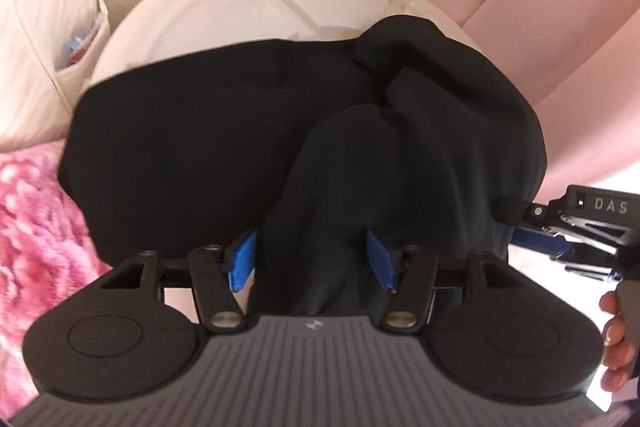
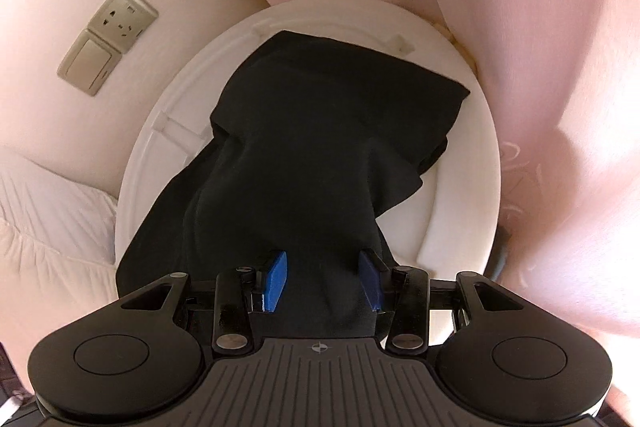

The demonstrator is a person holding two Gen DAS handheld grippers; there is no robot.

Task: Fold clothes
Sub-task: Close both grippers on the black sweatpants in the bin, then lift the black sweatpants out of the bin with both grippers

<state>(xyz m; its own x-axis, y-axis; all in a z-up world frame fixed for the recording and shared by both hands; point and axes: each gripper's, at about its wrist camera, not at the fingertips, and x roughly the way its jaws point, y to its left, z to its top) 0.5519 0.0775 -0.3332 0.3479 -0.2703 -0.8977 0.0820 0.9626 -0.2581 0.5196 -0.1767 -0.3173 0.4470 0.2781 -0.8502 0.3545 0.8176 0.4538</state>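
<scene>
A black garment (image 1: pixel 224 155) lies over a round white table (image 1: pixel 168 15). My left gripper (image 1: pixel 312 261) has its blue pads (image 1: pixel 244 259) closed on a raised fold of the garment. My right gripper (image 2: pixel 324 281) is shut on another bunch of the same black garment (image 2: pixel 320 155), which drapes from its blue pads (image 2: pixel 276 279) across the table (image 2: pixel 460 195). The right gripper also shows in the left wrist view (image 1: pixel 516 223) at the garment's right edge, its fingers buried in the cloth.
A pink curtain (image 1: pixel 540 7) hangs behind the table, also in the right wrist view (image 2: pixel 520 27). A pink fluffy blanket (image 1: pixel 36 247) and white bedding (image 1: pixel 40 27) lie to the left. A wall socket and switch (image 2: pixel 106 37) sit on the cream wall.
</scene>
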